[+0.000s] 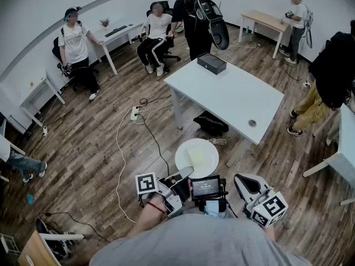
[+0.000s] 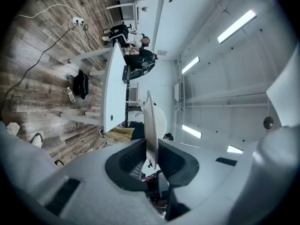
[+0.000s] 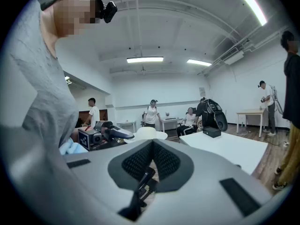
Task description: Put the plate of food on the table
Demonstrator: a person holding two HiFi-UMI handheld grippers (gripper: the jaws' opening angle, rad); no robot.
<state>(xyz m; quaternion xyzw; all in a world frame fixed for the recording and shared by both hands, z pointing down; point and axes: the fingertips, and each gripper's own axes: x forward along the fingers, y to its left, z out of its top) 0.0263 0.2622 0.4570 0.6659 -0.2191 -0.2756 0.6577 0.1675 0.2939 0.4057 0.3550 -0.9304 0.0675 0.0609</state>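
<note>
A white round plate [image 1: 197,157] with pale food on it hangs over the wooden floor, just short of the white table [image 1: 233,93]. My left gripper [image 1: 182,176] is shut on the plate's near rim. In the left gripper view the plate [image 2: 150,118] shows edge-on, pinched between the two dark pads [image 2: 133,156], with the table [image 2: 112,88] beyond it. My right gripper [image 1: 239,178] is to the right of the plate, apart from it, shut with nothing in it. The right gripper view shows its pads [image 3: 140,156] meeting, and the plate [image 3: 145,134] and table [image 3: 229,146] ahead.
A black box [image 1: 211,63] sits at the table's far corner. A black bag [image 1: 211,123] and a bottle [image 1: 217,141] lie under the table, and cables [image 1: 125,143] run across the floor at left. Several people stand or sit around the room's desks.
</note>
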